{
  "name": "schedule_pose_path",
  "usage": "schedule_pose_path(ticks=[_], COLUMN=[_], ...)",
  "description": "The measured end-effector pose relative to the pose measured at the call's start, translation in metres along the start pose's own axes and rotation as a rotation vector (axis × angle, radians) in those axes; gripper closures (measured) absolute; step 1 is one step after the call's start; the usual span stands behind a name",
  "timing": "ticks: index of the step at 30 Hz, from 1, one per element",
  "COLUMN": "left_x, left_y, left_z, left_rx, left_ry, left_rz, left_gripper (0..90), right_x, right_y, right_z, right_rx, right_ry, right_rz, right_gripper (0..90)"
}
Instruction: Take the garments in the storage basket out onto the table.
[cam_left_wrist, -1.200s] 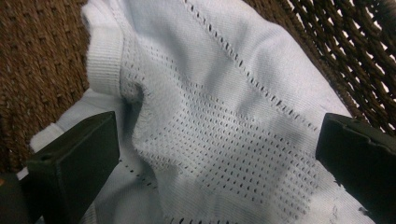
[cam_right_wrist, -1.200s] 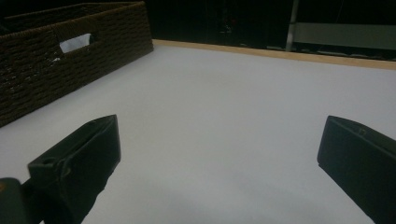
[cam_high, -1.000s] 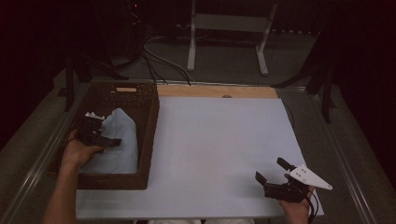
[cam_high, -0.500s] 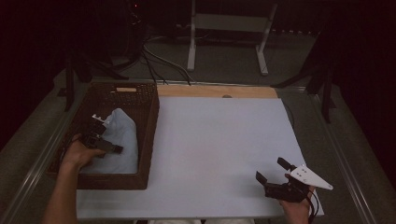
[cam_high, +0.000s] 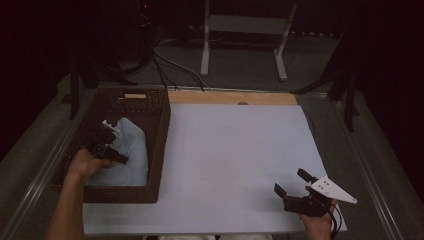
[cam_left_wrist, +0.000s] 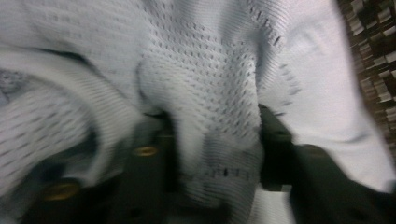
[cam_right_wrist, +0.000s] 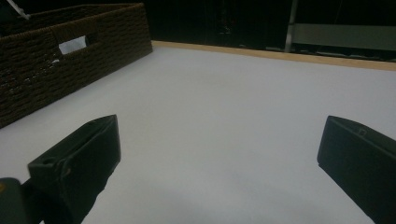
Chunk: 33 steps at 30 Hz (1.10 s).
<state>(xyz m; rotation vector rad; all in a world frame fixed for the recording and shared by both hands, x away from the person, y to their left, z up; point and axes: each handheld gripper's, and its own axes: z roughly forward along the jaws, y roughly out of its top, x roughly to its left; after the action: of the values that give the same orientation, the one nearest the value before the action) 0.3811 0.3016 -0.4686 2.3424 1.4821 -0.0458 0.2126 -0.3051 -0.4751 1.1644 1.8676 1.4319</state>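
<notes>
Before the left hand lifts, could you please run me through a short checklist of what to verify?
1. Left claw has cloth between its jaws, which have just been closing: ok; a fold of the pale mesh garment sits between them.
2. Grip firm enough to lift: cannot tell; the left gripper view is blurred.
3. Garment free of the wicker basket: not ok; it lies inside.
4. White mat ready as landing spot: ok.
5. Right claw open, out of the path: ok; it rests at the mat's near right corner.
</notes>
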Motion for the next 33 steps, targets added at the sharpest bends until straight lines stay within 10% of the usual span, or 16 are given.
schedule_pose_path(ticks=[10,33], left_x=[-0.003,-0.020], left_y=[-0.001,-0.011], left_z=[-0.030,-0.059], left_rx=[-0.211,-0.465], left_ry=[-0.003,0.022], left_rz=[-0.020,0.014], left_gripper=[79.2,79.2], right_x=[-0.001,-0.001], right_y=[0.000,0.000], right_z=[-0.001,-0.001], right_rx=[-0.004,-0.006], right_ry=[-0.001,0.000], right_rz=[0.006,0.012], right_gripper=[0.0,0.0])
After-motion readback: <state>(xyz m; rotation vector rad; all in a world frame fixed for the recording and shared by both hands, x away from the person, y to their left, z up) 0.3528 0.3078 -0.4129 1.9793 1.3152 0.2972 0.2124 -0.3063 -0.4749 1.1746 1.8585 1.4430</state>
